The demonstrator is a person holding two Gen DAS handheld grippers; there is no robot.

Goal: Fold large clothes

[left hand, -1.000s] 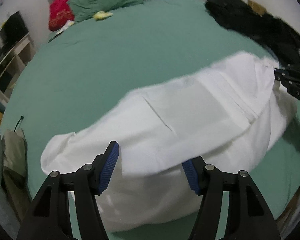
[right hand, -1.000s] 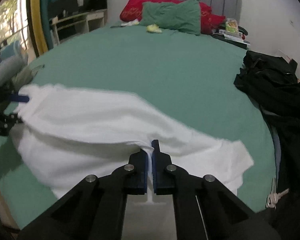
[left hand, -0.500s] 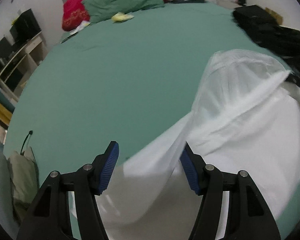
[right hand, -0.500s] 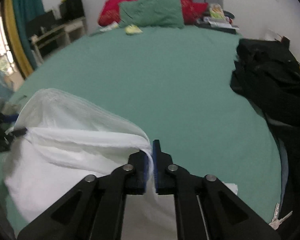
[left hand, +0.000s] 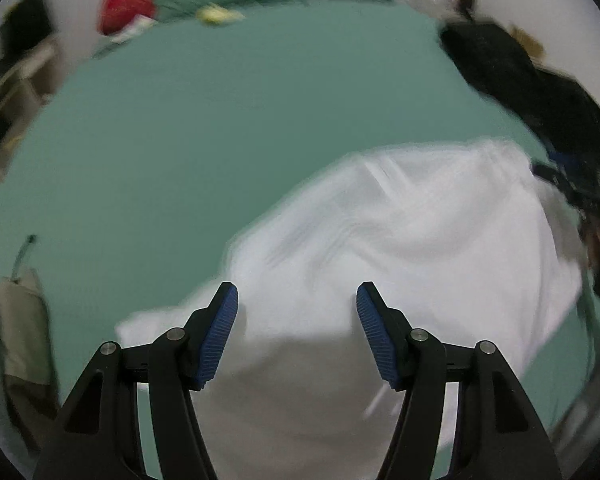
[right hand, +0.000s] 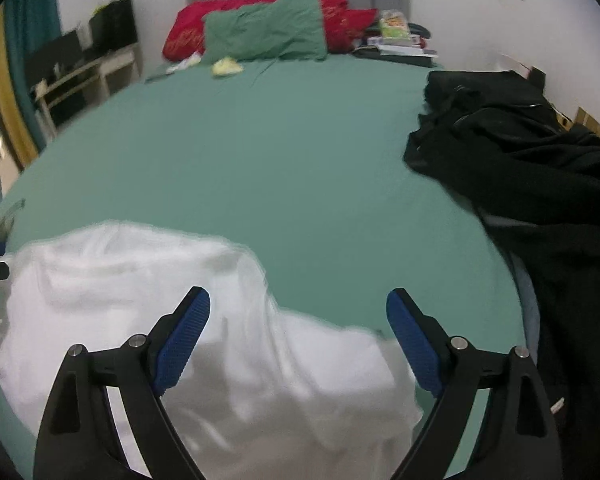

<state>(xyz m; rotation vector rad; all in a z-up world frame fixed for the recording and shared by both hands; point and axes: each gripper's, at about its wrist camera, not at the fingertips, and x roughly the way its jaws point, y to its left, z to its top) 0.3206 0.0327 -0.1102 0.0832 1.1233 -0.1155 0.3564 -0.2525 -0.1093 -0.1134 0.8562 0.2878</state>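
White garment lies bunched on the near part of the green bed sheet, folded over itself into a thick heap; in the left wrist view it fills the lower right of the frame. Black clothes pile sits apart on the right side of the bed; red and green pillows at the headboard. Change noted: 1 second ago the right gripper was pinched shut on a white edge with the cloth stretched wide across the bed; now its jaws are opening, nearly full spread, pads clear of the fabric, cloth dropped beneath them. The carried edge is laid over toward the left side, so 1 fold looks placed. Left gripper stands well open, unchanged, cloth below and between its pads but not clamped. Judgement: fold released; heap is rumpled, so smoothing and a new grasp of an edge likely come next.
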